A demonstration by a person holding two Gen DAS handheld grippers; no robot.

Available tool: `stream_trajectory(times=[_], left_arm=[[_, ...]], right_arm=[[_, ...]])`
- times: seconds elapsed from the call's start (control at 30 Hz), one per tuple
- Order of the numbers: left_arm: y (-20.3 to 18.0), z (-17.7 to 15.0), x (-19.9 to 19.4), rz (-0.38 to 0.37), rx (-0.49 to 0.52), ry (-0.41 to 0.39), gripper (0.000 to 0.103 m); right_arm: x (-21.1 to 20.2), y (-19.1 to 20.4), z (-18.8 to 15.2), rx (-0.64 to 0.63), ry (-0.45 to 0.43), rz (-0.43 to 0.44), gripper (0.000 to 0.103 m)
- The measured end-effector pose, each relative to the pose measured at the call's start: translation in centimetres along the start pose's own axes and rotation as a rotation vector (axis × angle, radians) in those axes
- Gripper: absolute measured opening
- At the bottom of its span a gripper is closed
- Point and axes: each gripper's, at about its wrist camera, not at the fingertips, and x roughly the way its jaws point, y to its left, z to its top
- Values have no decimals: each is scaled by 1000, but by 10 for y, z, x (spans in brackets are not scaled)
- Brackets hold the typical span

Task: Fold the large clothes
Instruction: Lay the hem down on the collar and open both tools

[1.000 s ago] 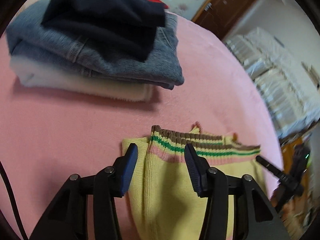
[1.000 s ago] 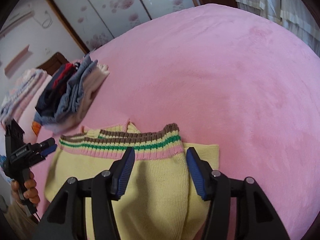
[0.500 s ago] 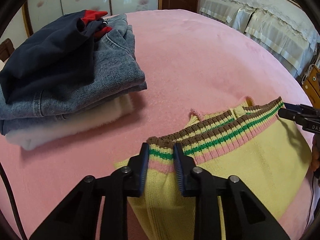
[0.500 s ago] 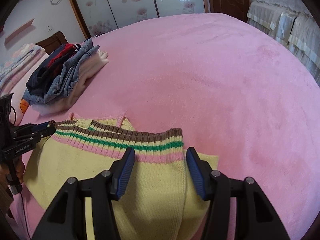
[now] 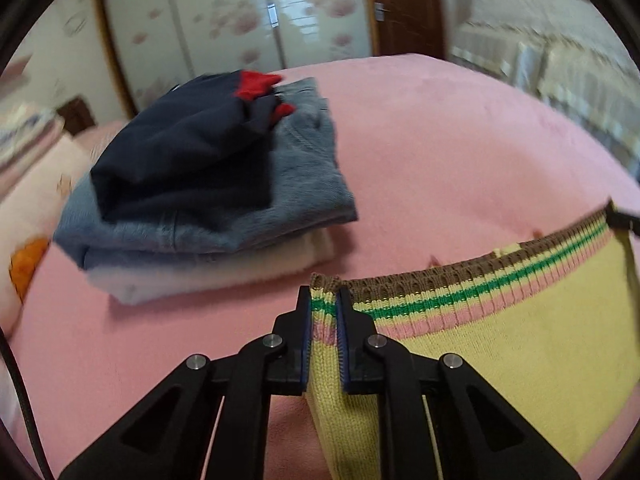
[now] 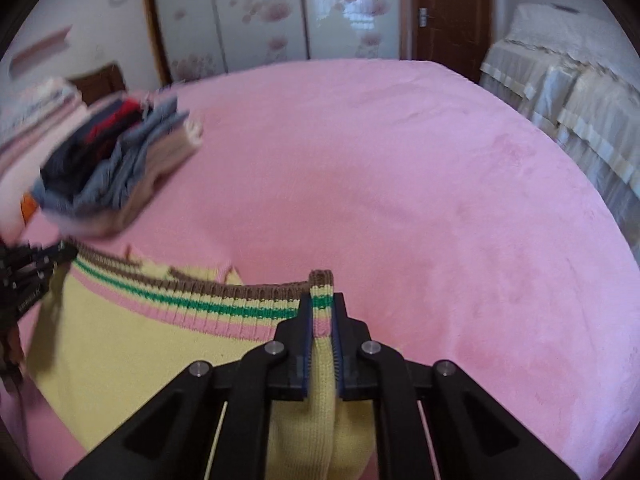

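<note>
Left gripper [image 5: 324, 312]: jaws clamped tight on a pinched fold of the yellow sweater [image 5: 500, 356] at one end of its striped ribbed hem. Blue pads press both faces of the knit; brown, green and pink bands stand up between them.

Right gripper [image 6: 322, 312]: jaws closing, pads already pressing a pinch of the same hem at its other end, brown edge poking above the fingertips.

Sweater body hangs and spreads below and beside each tool. Hem runs taut from one grip to the other: rightward in the left wrist view, leftward in the right wrist view. Lower part of the sweater lies on the pink blanket [image 6: 420, 184].

In the left wrist view the tip of the right gripper shows at the far right edge, at the hem's end. In the right wrist view the left gripper shows at the far left edge, blurred.

Beyond the hem, well apart from it: stack of folded clothes [image 5: 208, 184] on the blanket — dark navy piece with red on top, denim under it, pale garment at the bottom.

Farther: sliding wardrobe doors [image 6: 260, 16] with floral print, brown door [image 6: 448, 12], second bed [image 6: 568, 80] with pale cover at right.
</note>
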Motion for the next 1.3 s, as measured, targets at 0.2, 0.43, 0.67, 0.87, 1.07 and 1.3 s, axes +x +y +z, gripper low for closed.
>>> stream_trajectory(times=[0.2,0.43,0.67,0.87,1.07,1.3], left_arm=[[2,-1,41,0,-88,118,8],[3,-10,55,-9,-95,149,11],[10,-11,-18,-25,-154,61,37],[-15,-53,-76,-159,-248,21,40],[-33,-95,-64,-19,-254,86,40],[-15,-118,-61,75,-223,130,38]], right_arm=[[37,-15,-3,68,95,-39,7],[53,-18,-9,68,155,-48,8],[-13,-7,-5,73,63,14,11],[-59,48,-40,1,52,136,11],[-49,103,-90,-95,110,139,11],[-47,48,-113,-30,119,8,2]])
